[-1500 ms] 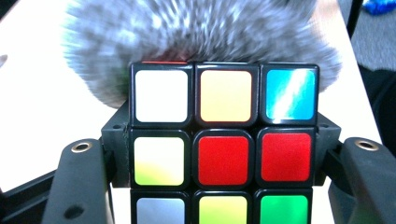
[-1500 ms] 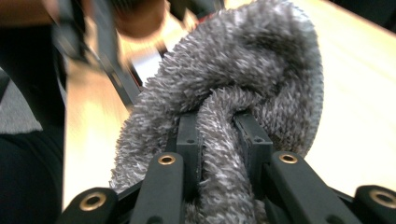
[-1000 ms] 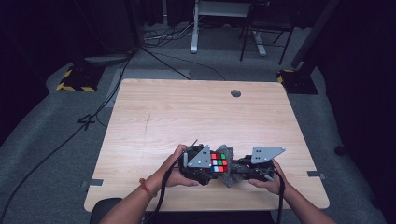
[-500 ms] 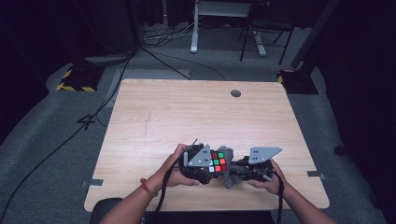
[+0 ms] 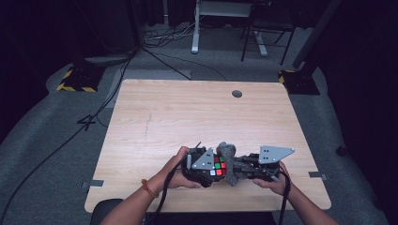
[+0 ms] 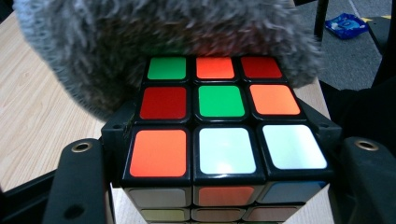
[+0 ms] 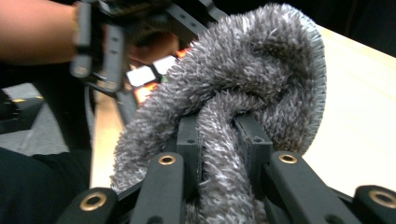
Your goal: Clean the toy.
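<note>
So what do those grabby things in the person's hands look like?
Both are black, blocky tools with brass-coloured screws. The left gripper and the right gripper each carry a grey three-cornered plate on top and trail a black cable. The person's forearms are bare, with a thin red-orange band on the left wrist.

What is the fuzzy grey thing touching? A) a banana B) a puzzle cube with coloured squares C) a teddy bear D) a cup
B: the fuzzy grey cloth, pinched in the right gripper, lies against the top of the puzzle cube held by the left gripper.
</note>
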{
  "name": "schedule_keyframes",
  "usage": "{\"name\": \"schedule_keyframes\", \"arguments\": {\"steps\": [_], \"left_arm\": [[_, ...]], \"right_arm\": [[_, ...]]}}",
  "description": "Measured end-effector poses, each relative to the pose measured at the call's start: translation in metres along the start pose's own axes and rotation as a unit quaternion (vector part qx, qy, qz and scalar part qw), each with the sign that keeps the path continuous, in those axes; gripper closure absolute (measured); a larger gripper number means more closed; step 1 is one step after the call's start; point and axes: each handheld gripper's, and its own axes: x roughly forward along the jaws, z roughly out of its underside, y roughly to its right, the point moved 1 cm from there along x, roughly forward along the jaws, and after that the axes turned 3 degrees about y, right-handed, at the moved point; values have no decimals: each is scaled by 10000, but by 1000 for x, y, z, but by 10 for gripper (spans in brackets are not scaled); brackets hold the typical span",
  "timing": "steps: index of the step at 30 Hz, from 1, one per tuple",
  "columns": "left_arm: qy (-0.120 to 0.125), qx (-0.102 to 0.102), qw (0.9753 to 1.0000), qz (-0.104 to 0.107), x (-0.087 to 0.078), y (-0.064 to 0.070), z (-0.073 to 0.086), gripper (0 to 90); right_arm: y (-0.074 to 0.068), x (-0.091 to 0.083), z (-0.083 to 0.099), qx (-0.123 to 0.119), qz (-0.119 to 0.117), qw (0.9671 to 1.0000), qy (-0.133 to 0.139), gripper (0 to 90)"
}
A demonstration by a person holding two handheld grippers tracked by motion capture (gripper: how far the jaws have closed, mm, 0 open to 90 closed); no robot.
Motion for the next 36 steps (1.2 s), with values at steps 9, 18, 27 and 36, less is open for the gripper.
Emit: {"name": "schedule_keyframes", "arguments": {"steps": [9,18,27,36], "left_arm": [[183,-24,9998,-46,-7,-2,-2,331],[-89,35,9999,-34,2,1,2,332],[317,37,9995,-41,-8,3,-7,332],[137,5,9998,-152,-7,-3,0,331]], "right_arm": [[1,16,15,69,-143,9987,-491,750],[0,-2,2,8,-201,9997,151,751],[2,15,13,84,-84,9981,-600,751],[-3,7,8,-23,-394,9988,-281,750]]}}
